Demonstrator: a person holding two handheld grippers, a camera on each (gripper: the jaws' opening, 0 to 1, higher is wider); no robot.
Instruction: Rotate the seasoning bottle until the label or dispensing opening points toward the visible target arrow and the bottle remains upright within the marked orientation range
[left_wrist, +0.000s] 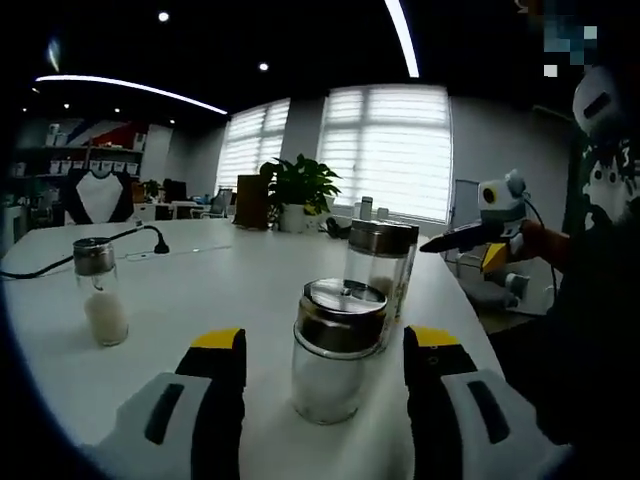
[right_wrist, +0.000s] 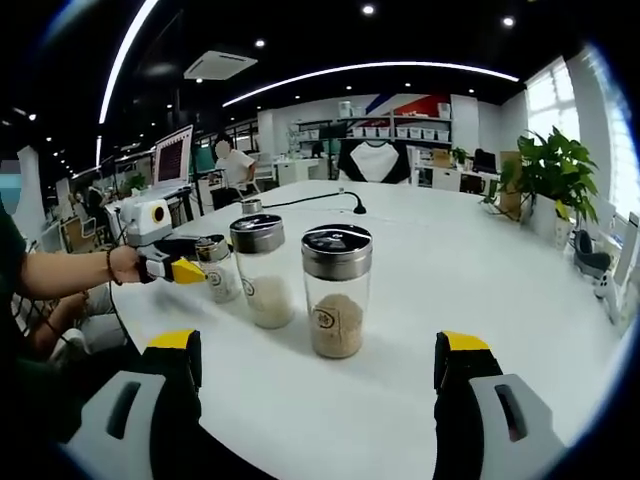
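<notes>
A short glass jar (left_wrist: 334, 352) with a steel lid and white grains stands on the white table (left_wrist: 240, 290), between the jaws of my open left gripper (left_wrist: 325, 345); whether they touch it I cannot tell. Just behind it stands a taller steel-capped bottle (left_wrist: 378, 262). In the right gripper view the bottles form a row: the short jar (right_wrist: 219, 270), a bottle of white grains (right_wrist: 263, 272) and a bottle of brown seasoning (right_wrist: 337, 292). The left gripper (right_wrist: 185, 268) reaches the short jar from the left. My right gripper (right_wrist: 317, 345) is open, with the brown bottle ahead of it.
Another small bottle (left_wrist: 100, 292) stands apart at the left, near a black cable (left_wrist: 120, 240). A potted plant (left_wrist: 297, 190) sits at the table's far end. The right gripper (left_wrist: 445, 241) hovers beyond the table's right edge, held by a person (right_wrist: 60, 270).
</notes>
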